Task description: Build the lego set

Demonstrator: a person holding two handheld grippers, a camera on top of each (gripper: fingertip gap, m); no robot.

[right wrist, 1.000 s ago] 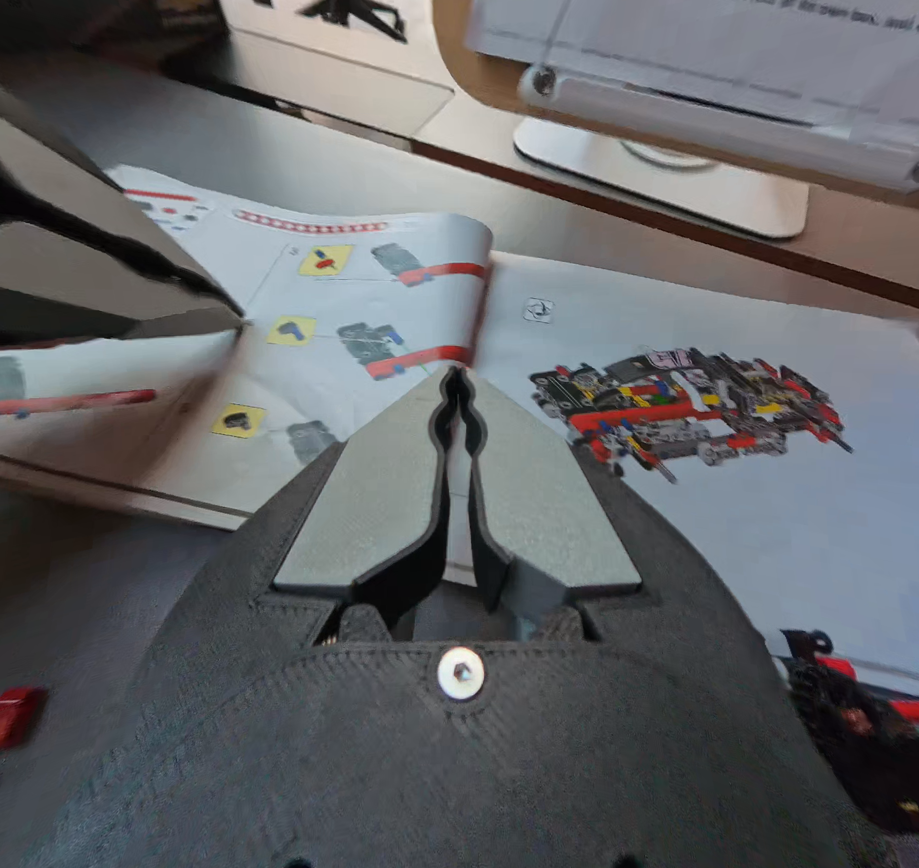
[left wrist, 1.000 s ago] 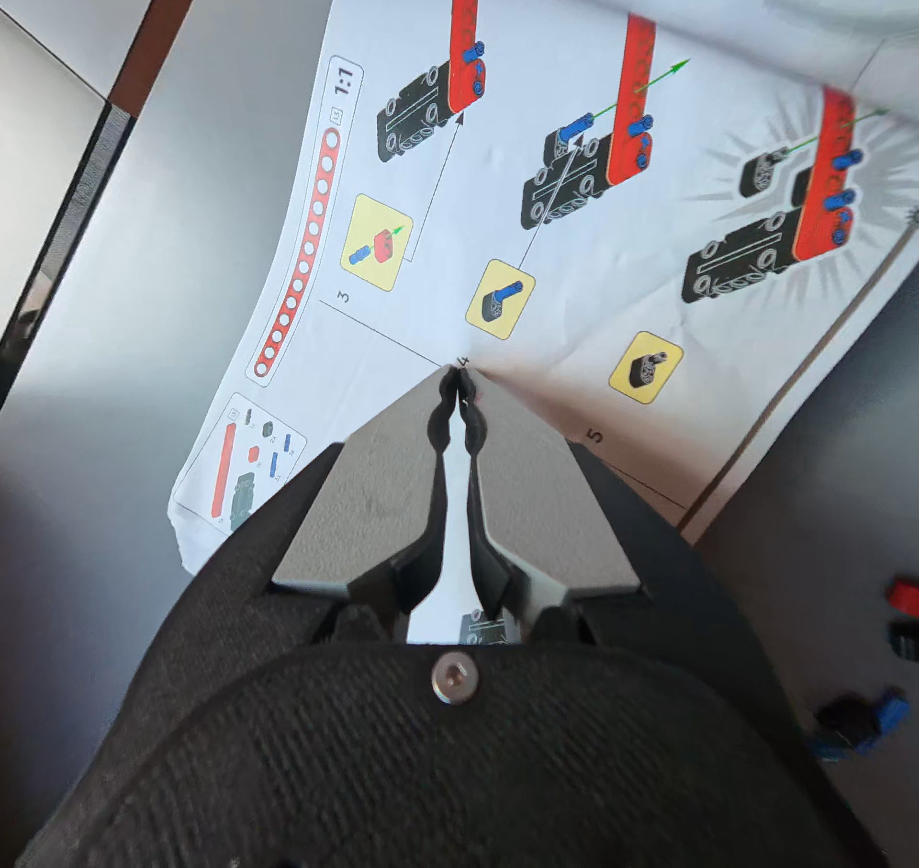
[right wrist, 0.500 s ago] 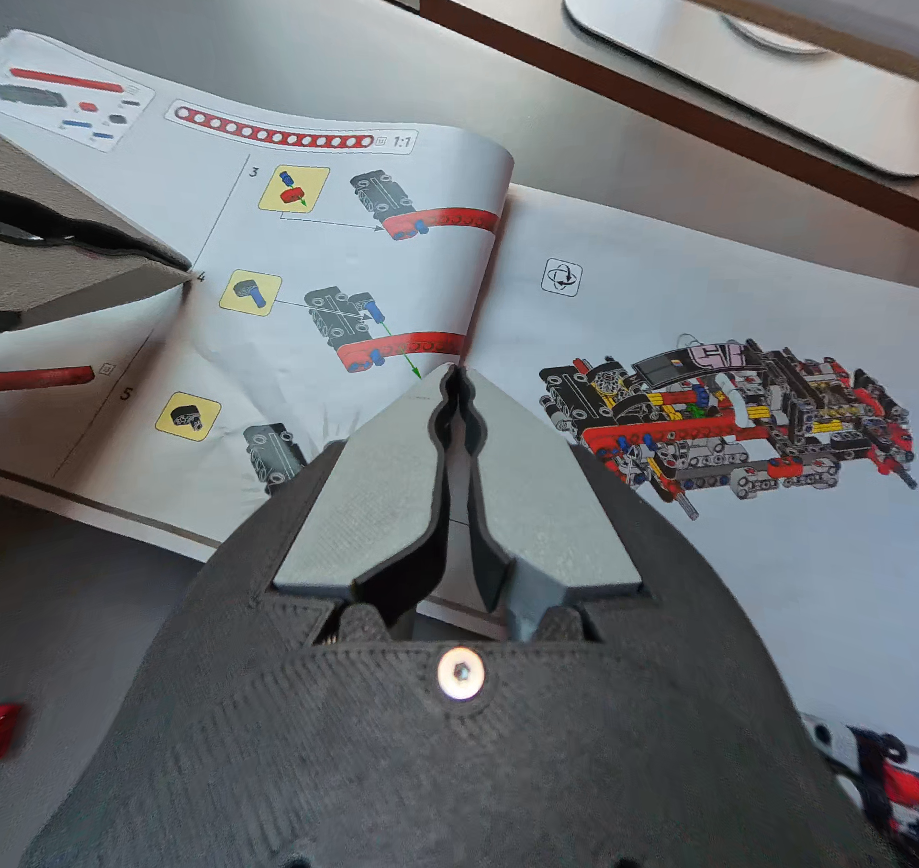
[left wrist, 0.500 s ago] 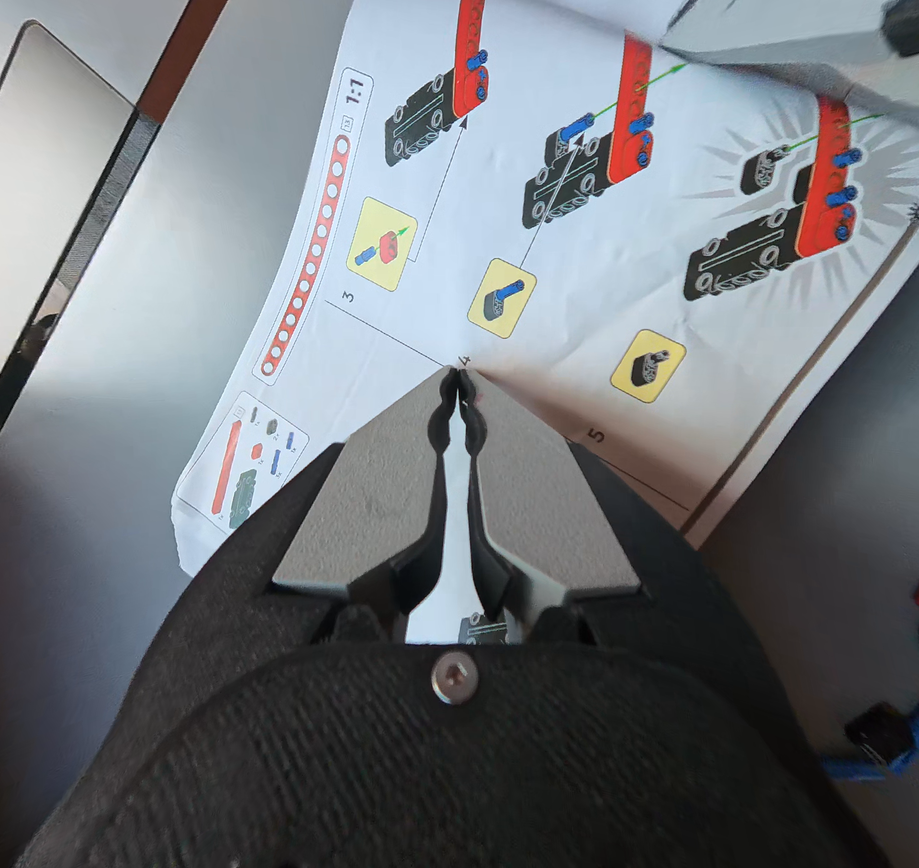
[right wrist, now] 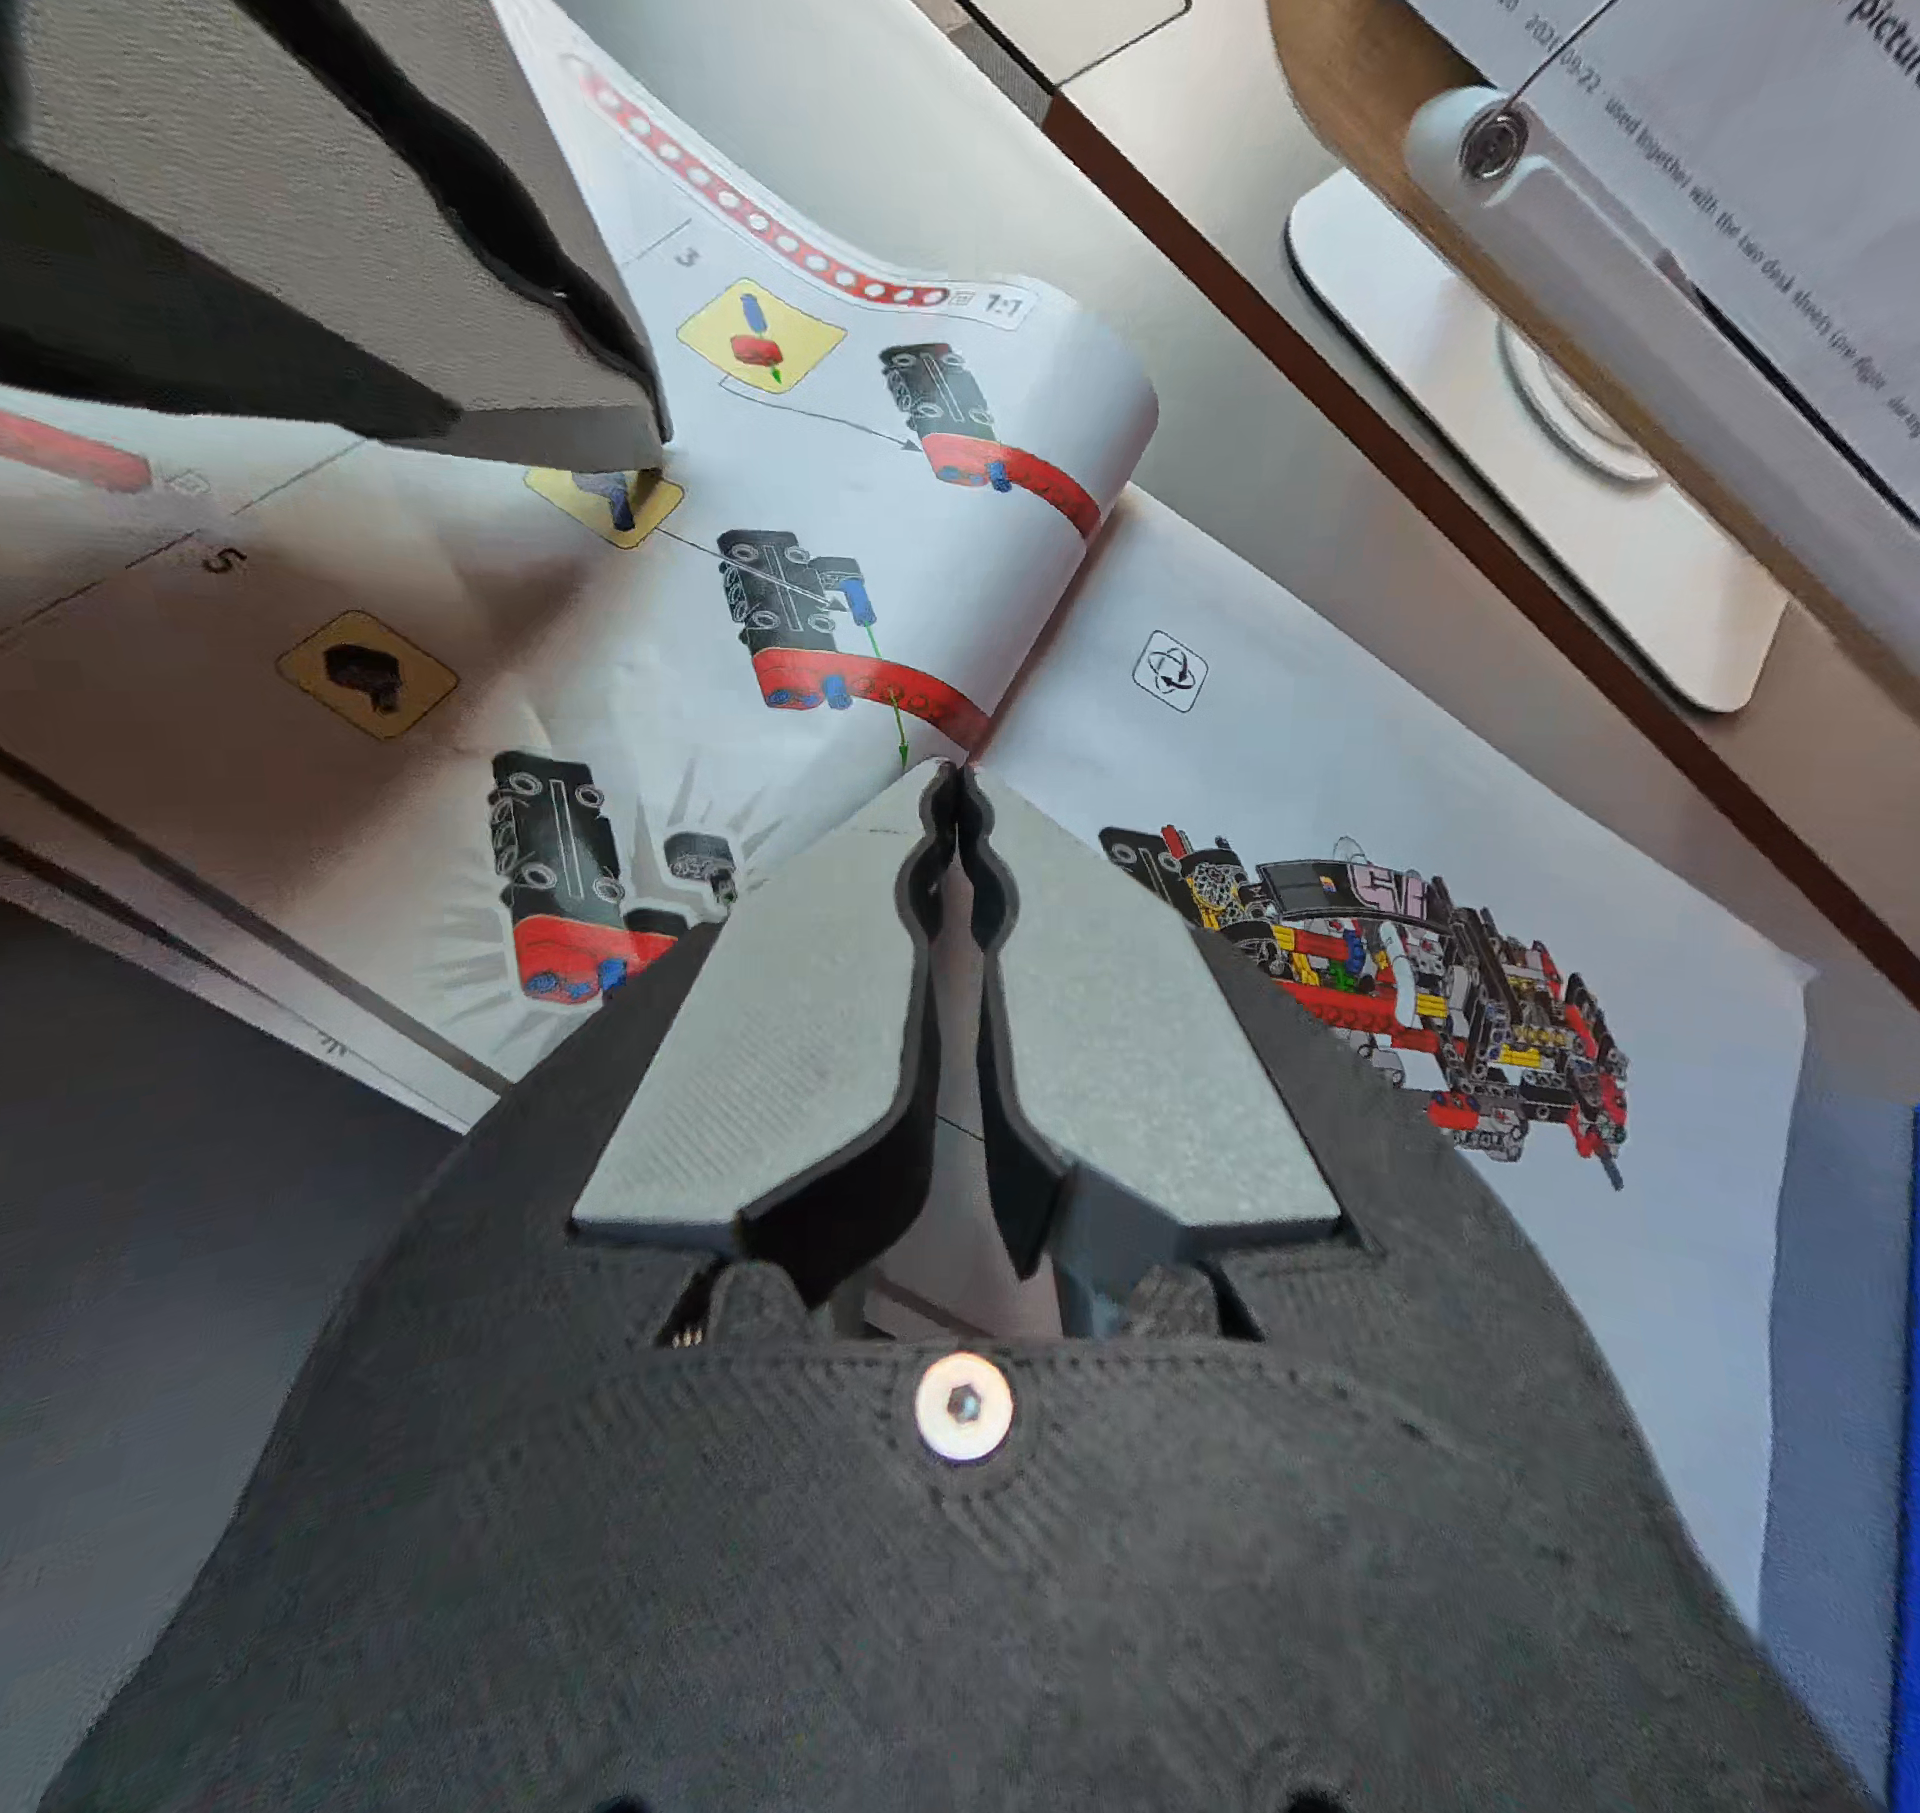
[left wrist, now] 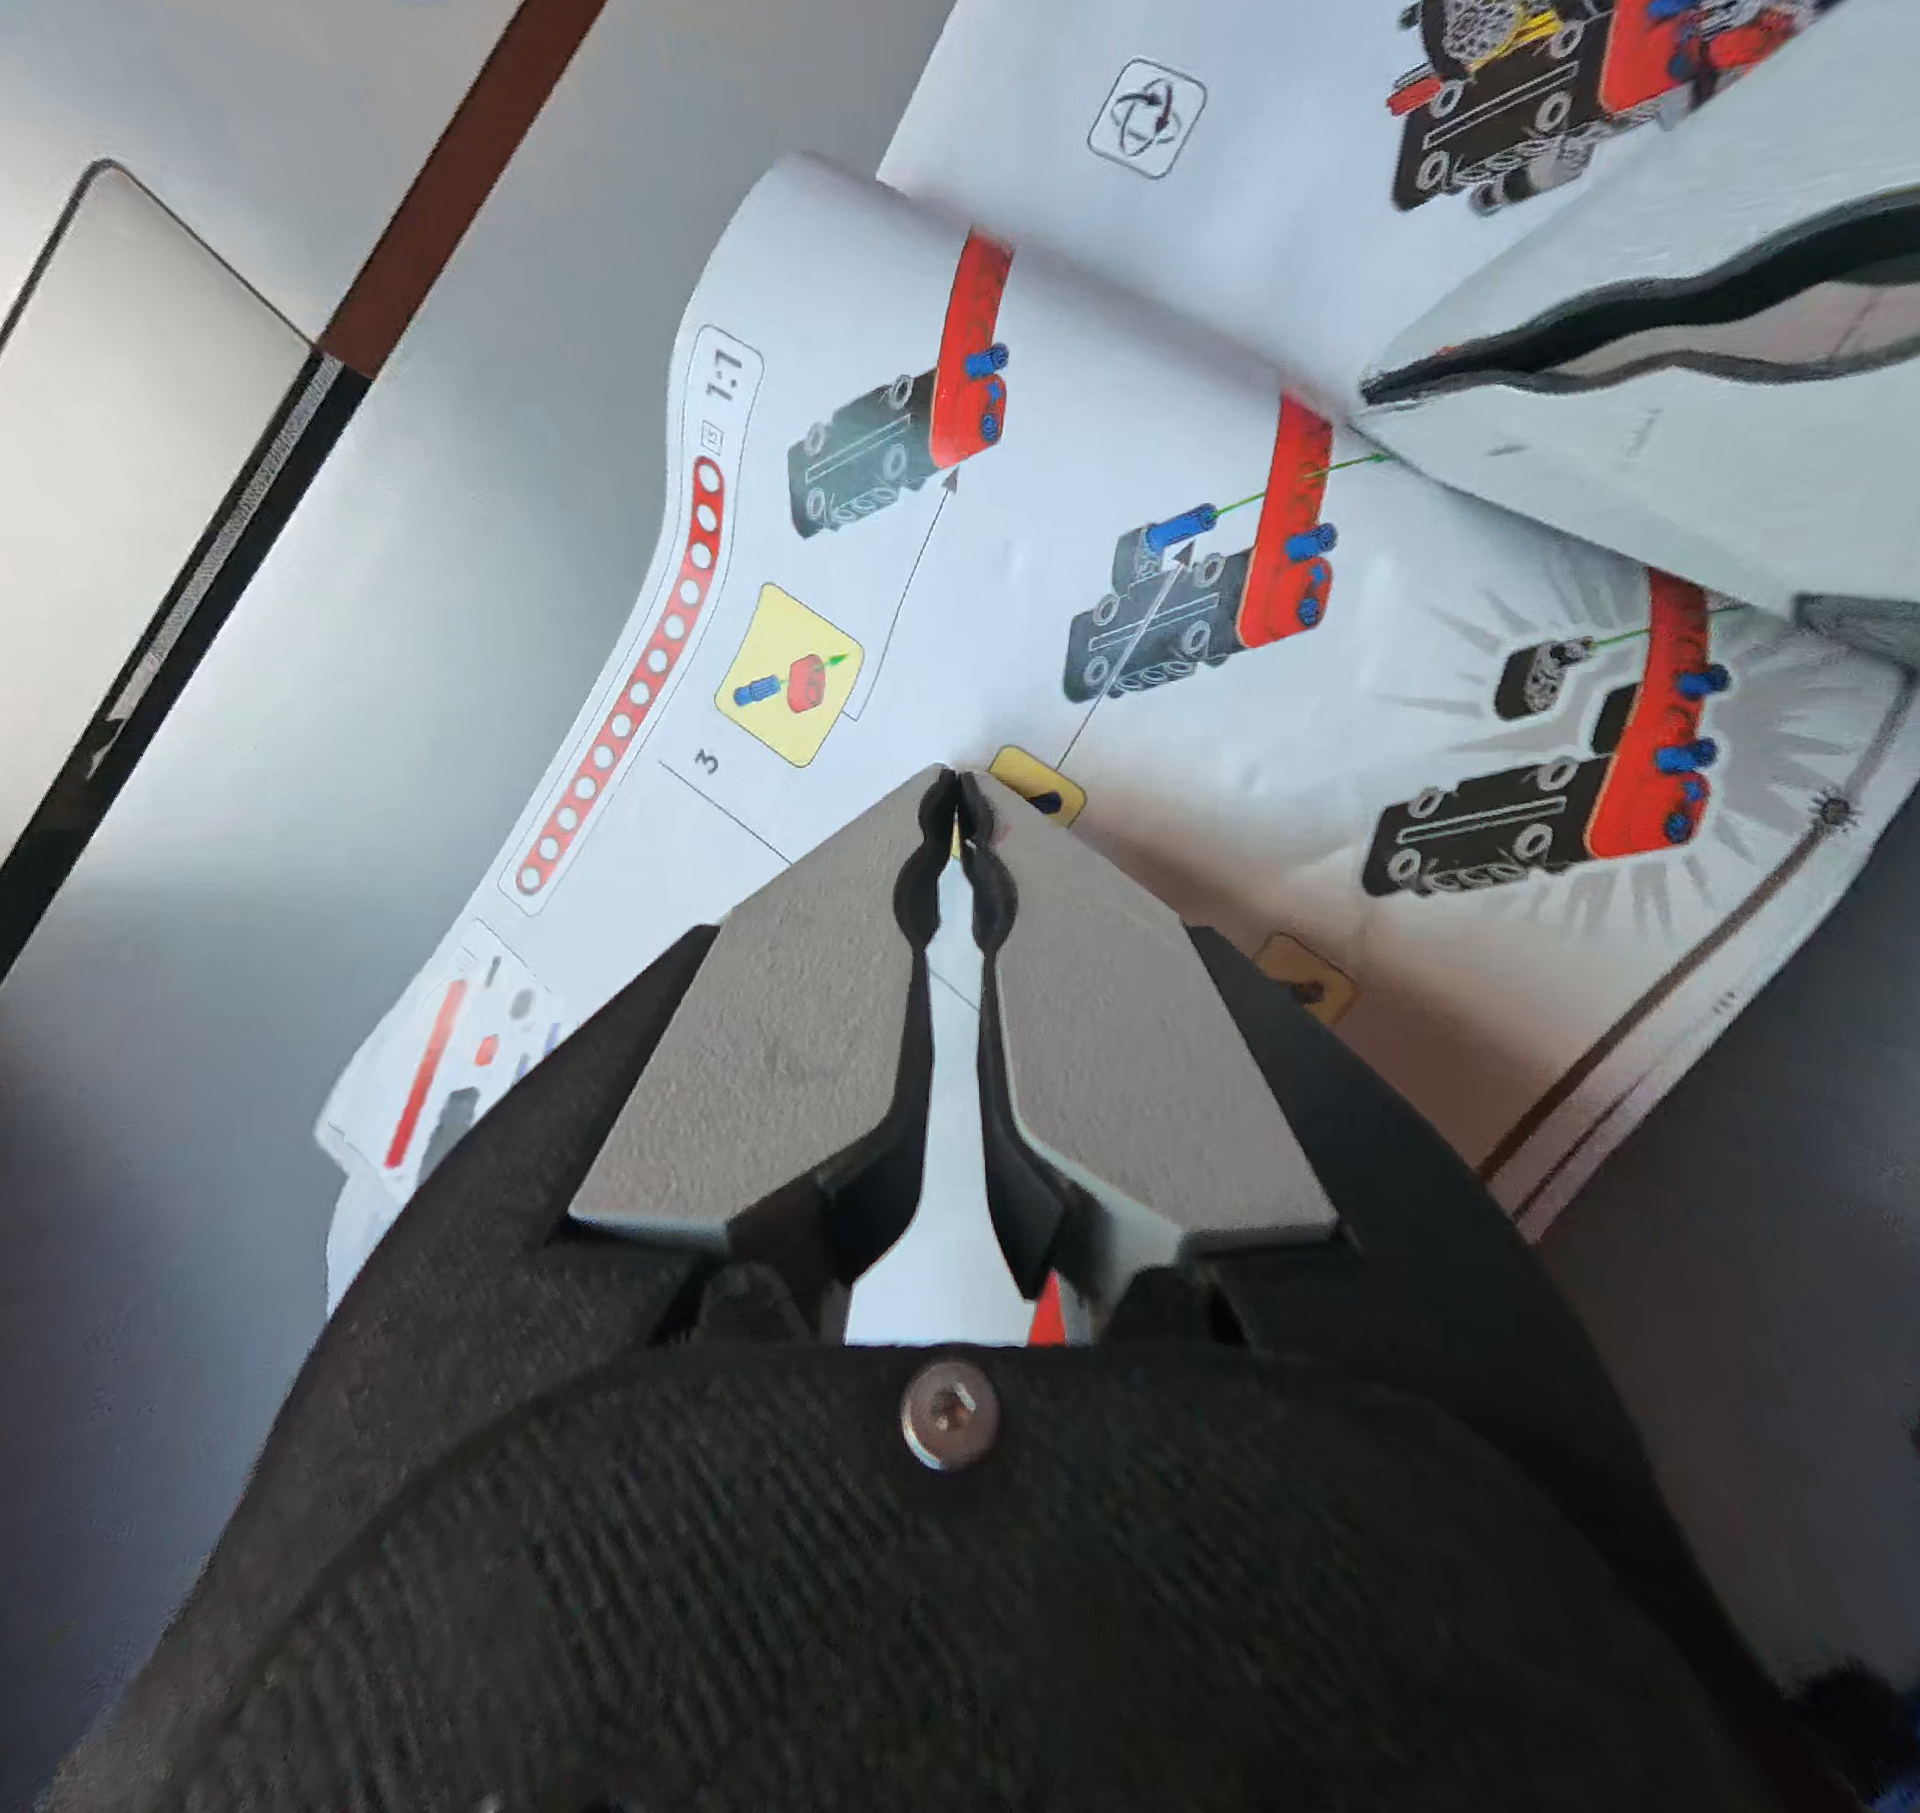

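Your left gripper (left wrist: 957, 776) had its two fingertips closed together with nothing between them, the tip resting on the left-hand page (left wrist: 935, 620) of an open instruction booklet (right wrist: 1351, 776), right by a small yellow parts box (left wrist: 1039, 795) printed there. Whether the tip actually pressed into the paper or only touched it, the views did not make clear, though the page looked slightly dimpled around that spot. Your right gripper (right wrist: 957, 776) was likewise closed on nothing, its tip sitting at the booklet's centre fold, where the curled left page met the flat right-hand page (right wrist: 1403, 724). That left page bowed upward between the two tips and carried drawings of black blocks joined to a red beam with blue pins. The right page showed a picture of a finished red, black and yellow vehicle model (right wrist: 1403, 984). The booklet lay on a grey desk (left wrist: 260, 724). Beyond it ran a dark brown edge strip (right wrist: 1455, 475), and past that stood a white stand base (right wrist: 1558, 433) holding up a wooden board (right wrist: 1340, 80) with a printed sheet (right wrist: 1714, 122) clipped to it.
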